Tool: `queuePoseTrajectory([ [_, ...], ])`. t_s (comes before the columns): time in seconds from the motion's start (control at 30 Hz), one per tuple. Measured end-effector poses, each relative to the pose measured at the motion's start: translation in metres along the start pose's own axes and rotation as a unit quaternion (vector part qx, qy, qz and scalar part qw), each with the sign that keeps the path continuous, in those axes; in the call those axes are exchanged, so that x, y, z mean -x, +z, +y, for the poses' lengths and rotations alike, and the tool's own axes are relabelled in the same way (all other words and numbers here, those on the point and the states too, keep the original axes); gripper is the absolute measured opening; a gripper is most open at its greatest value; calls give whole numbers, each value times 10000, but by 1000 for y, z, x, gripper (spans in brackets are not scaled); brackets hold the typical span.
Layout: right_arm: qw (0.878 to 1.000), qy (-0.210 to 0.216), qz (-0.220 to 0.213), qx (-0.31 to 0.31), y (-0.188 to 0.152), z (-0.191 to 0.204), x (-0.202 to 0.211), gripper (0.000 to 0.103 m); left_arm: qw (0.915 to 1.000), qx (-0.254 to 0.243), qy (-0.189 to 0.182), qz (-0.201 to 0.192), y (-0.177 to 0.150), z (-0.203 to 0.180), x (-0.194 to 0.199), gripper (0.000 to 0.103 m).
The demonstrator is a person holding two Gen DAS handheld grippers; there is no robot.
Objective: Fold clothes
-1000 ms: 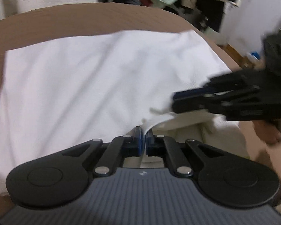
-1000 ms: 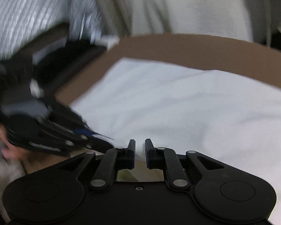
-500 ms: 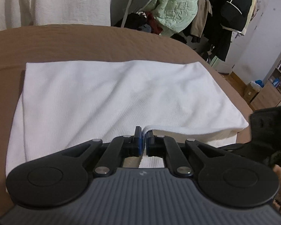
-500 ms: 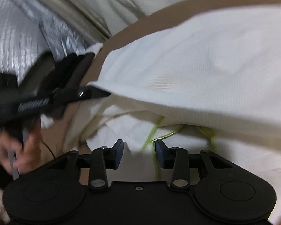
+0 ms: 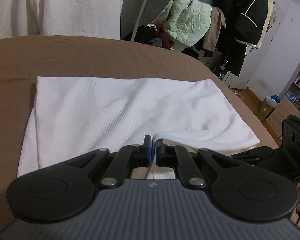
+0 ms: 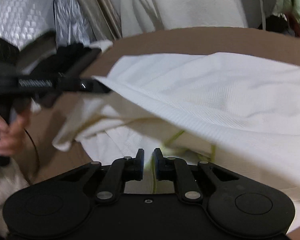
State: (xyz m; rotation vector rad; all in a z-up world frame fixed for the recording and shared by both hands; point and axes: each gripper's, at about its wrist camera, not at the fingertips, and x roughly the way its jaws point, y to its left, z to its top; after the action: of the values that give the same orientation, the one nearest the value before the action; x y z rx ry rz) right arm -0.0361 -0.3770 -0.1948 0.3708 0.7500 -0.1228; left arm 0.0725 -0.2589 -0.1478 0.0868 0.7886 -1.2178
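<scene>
White waffle-knit garment [image 5: 120,108] spread across brown bedspread [image 5: 90,56], upper layer lying flat toward far side. Near hem raised off lower layer, pinched tight in left gripper [image 5: 153,150]. Right wrist view: same hem corner clamped, left gripper [image 6: 98,87] at garment's left edge. Right gripper [image 6: 149,161] near garment's near edge, jaws slightly parted, gripping nothing; yellow-green cord [image 6: 176,136] just ahead. Judgement: one fold over in place, lifted hem not laid down, fold unfinished.

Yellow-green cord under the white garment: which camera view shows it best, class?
The right wrist view: the yellow-green cord shows beneath the lifted hem of the white garment. In the left wrist view that garment covers it completely.
</scene>
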Motion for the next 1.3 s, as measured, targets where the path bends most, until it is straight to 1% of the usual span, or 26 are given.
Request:
queuePoseTrajectory([
  [0.07,10000,35,-63,-1,-3,-2,2,14,10000,-4,-9,20,-1,-1,-1,4],
  [0.1,9998,131,-47,-126,-5,-4,1,17,10000,-12,4,35,-1,-1,-2,4],
  [0.17,9993,259,-18,-285,-6,-4,-3,17,9999,-80,105,79,-2,-3,-4,4],
  [0.23,9999,-45,-16,123,-6,11,-12,17,9990,-283,321,161,-4,-7,-8,5],
  [0.3,9942,-351,-85,1009,-15,32,-15,18,9986,-332,337,235,-5,-7,-12,5],
  [0.33,9883,-498,-117,1440,-19,43,-16,30,9984,-354,345,269,-6,-8,-13,5],
  [0.37,9827,-579,-121,1755,-25,51,-18,36,9985,-336,339,269,-6,-7,-13,5],
  [0.4,9761,-659,-125,2068,-30,58,-20,46,9986,-318,333,268,-6,-6,-13,5],
  [0.43,9688,-737,-128,2364,-35,66,-22,46,9987,-299,327,268,-6,-5,-13,5],
  [0.47,9663,-792,-124,2446,-36,66,-24,45,9987,-281,321,267,-6,-4,-13,5],
  [0.5,9639,-849,-121,2521,-36,66,-27,39,9988,-263,315,267,-6,-3,-13,5],
  [0.53,9635,-930,-147,2506,-33,65,-30,22,9989,-245,308,264,-6,-2,-13,5],
  [0.57,9616,-1044,-196,2530,-31,63,-31,19,9991,-237,282,224,-6,-1,-8,5],
  [0.63,9551,-1199,-269,2696,-28,62,-32,5,9994,-221,232,143,-6,0,2,5],
  [0.7,9593,-986,-414,2615,-23,63,-16,5,9996,-205,182,62,-5,2,13,5],
  [0.77,9709,-640,-449,2264,-17,59,7,5,9997,-189,132,-19,-5,3,23,5],
  [0.8,9747,-581,-446,2112,-15,54,20,5,9998,-181,106,-60,-5,4,28,7],
  [0.9,9819,-765,-338,1700,-16,31,41,5,9997,-162,34,-179,-4,6,43,8],
  [0.93,9835,-819,-281,1585,-19,24,42,5,9995,-249,67,-181,-6,5,47,10],
  [0.97,9833,-906,-229,1559,-24,19,40,5,9993,-345,69,-143,-8,3,50,20],
  [1.0,9831,-989,-177,1533,-28,14,38,5,9989,-452,88,-72,-11,1,53,39],
  [1.07,9834,-1025,-87,1495,-32,11,32,5,9972,-683,288,11,-17,-4,58,61],
  [1.13,9839,-1019,-28,1467,-34,8,28,5,9959,-774,434,197,-25,-6,60,67],
  [1.2,9851,-960,-25,1424,-35,6,28,5,9947,-735,531,479,-35,-5,59,84],
  [1.27,9889,-805,-66,1246,-36,0,32,5,9908,-523,767,985,-44,4,46,85],
  [1.3,9931,-604,-126,994,-36,-4,38,5,9869,-424,938,1238,-49,8,39,85],
])
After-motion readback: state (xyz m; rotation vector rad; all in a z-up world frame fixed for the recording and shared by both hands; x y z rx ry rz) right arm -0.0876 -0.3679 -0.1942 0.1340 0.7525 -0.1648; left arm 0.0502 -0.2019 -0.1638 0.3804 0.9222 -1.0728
